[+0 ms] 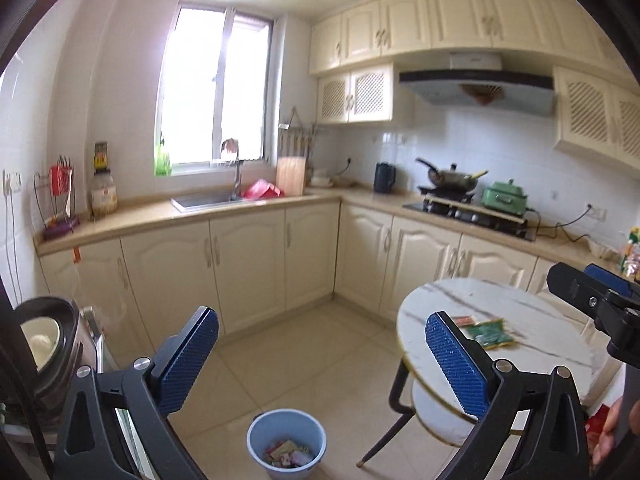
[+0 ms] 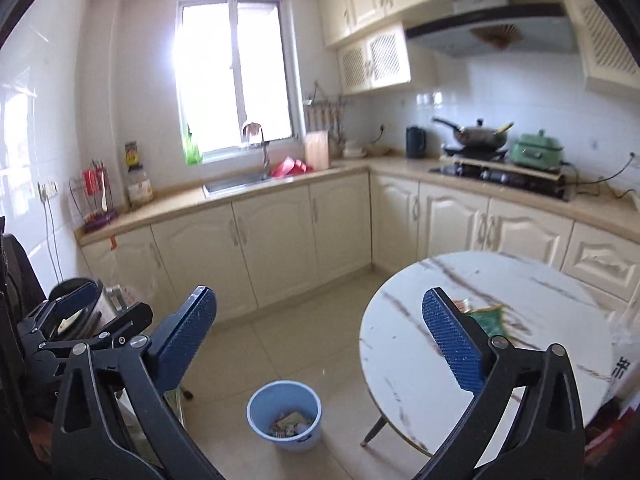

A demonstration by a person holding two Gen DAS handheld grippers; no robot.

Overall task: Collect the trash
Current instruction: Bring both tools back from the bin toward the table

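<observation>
A light blue bucket [image 1: 286, 444] [image 2: 284, 414] stands on the tiled floor with several crumpled wrappers inside. On the round marble table [image 1: 548, 316] [image 2: 552, 300] lie a green packet [image 1: 490, 332] [image 2: 490, 318] and a small red packet [image 1: 464, 321]. My left gripper [image 1: 320, 316] is open and empty, high above the bucket, and its right finger stands in front of the table's near edge. My right gripper [image 2: 319, 294] is open and empty too, and it partly covers the green packet. Each gripper shows in the other's view: the right gripper [image 1: 580, 276] and the left gripper [image 2: 108, 304].
An L-shaped counter [image 1: 256, 204] runs along the far walls with a sink [image 1: 204, 200], a kettle [image 1: 384, 178], a wok on the stove [image 1: 452, 178] and a green pot [image 1: 504, 196]. A rice cooker [image 1: 44, 344] stands at the left. A white bag [image 2: 624, 360] sits right of the table.
</observation>
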